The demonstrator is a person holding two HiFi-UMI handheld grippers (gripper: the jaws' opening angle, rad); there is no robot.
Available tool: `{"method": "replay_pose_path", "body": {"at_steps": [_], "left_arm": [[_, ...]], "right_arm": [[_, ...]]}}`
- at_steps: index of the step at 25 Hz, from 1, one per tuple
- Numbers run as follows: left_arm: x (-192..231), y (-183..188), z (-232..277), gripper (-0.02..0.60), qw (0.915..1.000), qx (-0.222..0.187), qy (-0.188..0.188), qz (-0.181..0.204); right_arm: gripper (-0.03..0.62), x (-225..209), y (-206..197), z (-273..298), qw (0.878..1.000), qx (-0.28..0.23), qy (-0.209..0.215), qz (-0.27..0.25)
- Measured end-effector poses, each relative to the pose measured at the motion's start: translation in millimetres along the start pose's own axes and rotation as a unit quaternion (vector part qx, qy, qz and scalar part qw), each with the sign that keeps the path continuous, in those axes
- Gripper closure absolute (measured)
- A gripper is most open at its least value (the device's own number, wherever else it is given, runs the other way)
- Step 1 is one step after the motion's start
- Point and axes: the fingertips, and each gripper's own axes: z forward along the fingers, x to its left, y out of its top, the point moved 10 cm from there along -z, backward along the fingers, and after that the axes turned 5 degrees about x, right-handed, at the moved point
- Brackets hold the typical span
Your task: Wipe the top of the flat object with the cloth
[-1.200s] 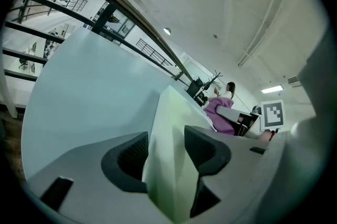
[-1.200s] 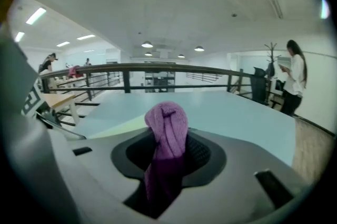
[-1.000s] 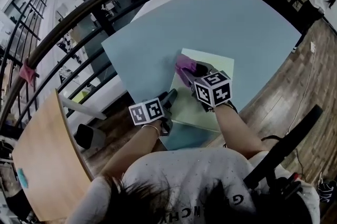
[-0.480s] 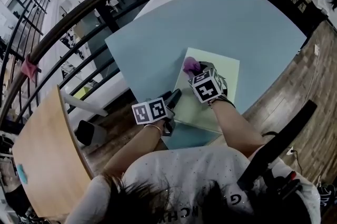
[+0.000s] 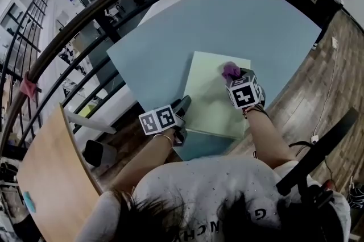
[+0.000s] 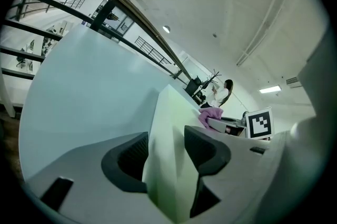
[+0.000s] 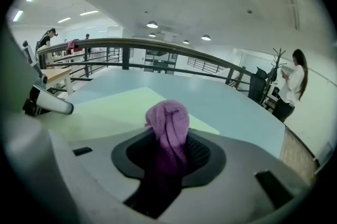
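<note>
A pale green flat board (image 5: 213, 101) lies on the blue table (image 5: 227, 13). My left gripper (image 5: 184, 104) is shut on the board's near left edge; in the left gripper view that edge (image 6: 167, 165) stands between the two jaws. My right gripper (image 5: 233, 75) is shut on a purple cloth (image 5: 230, 71), which rests on the board near its far right corner. In the right gripper view the cloth (image 7: 169, 131) bulges up from between the jaws, with the board (image 7: 116, 110) spreading ahead and to the left.
The table's near edge runs just below the board. A dark curved railing (image 5: 96, 8) bounds the table's far left side. A wooden tabletop (image 5: 51, 178) is at the lower left, and wood floor (image 5: 335, 82) at the right. A person (image 7: 292, 83) stands far off.
My right gripper has carried the cloth across the board from its far left part to its far right part. The left gripper has held its grip on the edge.
</note>
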Motion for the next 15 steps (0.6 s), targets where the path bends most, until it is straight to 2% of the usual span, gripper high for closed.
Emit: {"method": "replay_pose_path", "body": {"at_steps": [4,7,10,13,15], "left_arm": [[1.7,-1.7,-0.1,0.370,1.0000,0.004,-0.004,-0.003],[0.5,-0.7,-0.1,0.370,1.0000,0.001,-0.002,-0.002],[-0.7,-2.3,0.2,0.370,1.0000,-0.001,-0.002,-0.002],[0.5,-1.8,-0.5,0.370,1.0000,0.001,-0.006,-0.005],[0.9,-0.7,-0.3,0.370,0.9999,0.003,-0.011,-0.007]], "right_arm": [[0.467,-23.9,-30.5,-15.2,0.996,-0.020,-0.035,0.073],[0.467,-37.3,-41.7,-20.7,0.990,-0.035,-0.028,0.134],[0.465,-43.3,-32.6,-28.3,0.986,-0.038,-0.007,0.161],[0.467,-25.9,6.3,-41.6,0.987,-0.093,0.053,0.123],[0.465,-3.2,38.4,-49.2,0.976,-0.148,0.125,0.096]]}}
